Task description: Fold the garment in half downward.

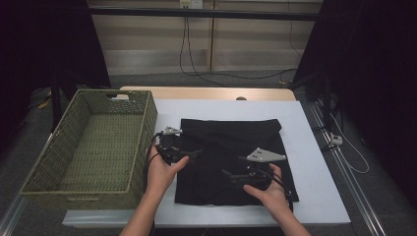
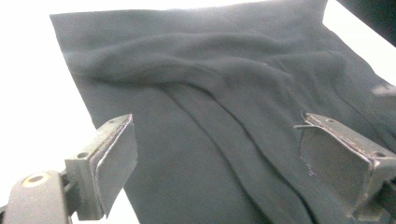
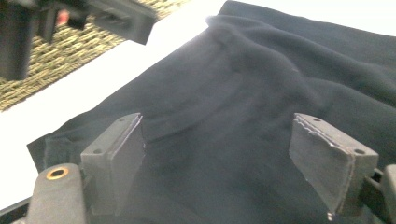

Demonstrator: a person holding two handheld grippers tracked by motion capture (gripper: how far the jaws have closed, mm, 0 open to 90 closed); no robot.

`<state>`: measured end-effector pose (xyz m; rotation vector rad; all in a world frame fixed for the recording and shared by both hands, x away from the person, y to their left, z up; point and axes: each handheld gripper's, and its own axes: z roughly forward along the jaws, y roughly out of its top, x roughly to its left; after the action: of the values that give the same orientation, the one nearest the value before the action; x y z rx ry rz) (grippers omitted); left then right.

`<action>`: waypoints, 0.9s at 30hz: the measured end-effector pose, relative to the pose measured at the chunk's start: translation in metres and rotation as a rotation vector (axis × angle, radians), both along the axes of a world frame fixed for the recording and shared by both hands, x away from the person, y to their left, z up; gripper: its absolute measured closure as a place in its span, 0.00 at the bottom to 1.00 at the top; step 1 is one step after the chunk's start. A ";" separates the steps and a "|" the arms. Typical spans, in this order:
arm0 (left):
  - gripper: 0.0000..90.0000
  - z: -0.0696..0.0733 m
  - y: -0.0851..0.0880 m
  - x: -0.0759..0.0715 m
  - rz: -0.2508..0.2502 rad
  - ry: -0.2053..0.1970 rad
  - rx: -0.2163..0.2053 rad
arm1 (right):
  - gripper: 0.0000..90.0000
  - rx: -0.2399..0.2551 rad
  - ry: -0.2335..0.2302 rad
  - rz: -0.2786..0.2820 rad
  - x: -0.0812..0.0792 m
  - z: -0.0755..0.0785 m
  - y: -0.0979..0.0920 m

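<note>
A black cloth (image 1: 231,157) lies folded on the white table top (image 1: 314,162), with soft creases running across it (image 2: 210,93). My left gripper (image 1: 193,153) hovers at the cloth's left edge, pointing right. Its jaws stand open (image 2: 215,135) with nothing between the pads. My right gripper (image 1: 231,165) is over the near middle of the cloth, pointing left. It is open too (image 3: 217,126), just above the fabric (image 3: 261,84) and holding nothing. The left gripper (image 3: 70,18) shows blurred at the top left of the right gripper view.
A woven green basket (image 1: 142,132) stands empty along the table's left side, close beside the left hand, and shows again as the basket (image 3: 70,51) in the right gripper view. Cables (image 1: 189,54) hang down the wall behind the table. White table surface shows right of the cloth.
</note>
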<state>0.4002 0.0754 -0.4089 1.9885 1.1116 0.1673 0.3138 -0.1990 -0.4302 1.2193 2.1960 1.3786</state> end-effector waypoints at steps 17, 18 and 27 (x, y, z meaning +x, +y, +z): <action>0.12 -0.001 0.005 0.054 0.091 0.020 -0.026 | 0.17 -0.049 0.022 0.147 0.002 -0.011 0.045; 0.12 0.000 0.004 0.057 0.088 0.017 -0.016 | 0.17 -0.043 0.025 0.156 0.001 -0.010 0.046; 0.11 0.005 0.003 0.068 0.091 0.019 -0.018 | 0.17 -0.061 0.041 0.203 -0.005 -0.012 0.051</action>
<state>0.4683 0.0789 -0.4040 1.9280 1.2132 0.1852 0.3092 -0.1480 -0.4423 1.0353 2.4284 1.3591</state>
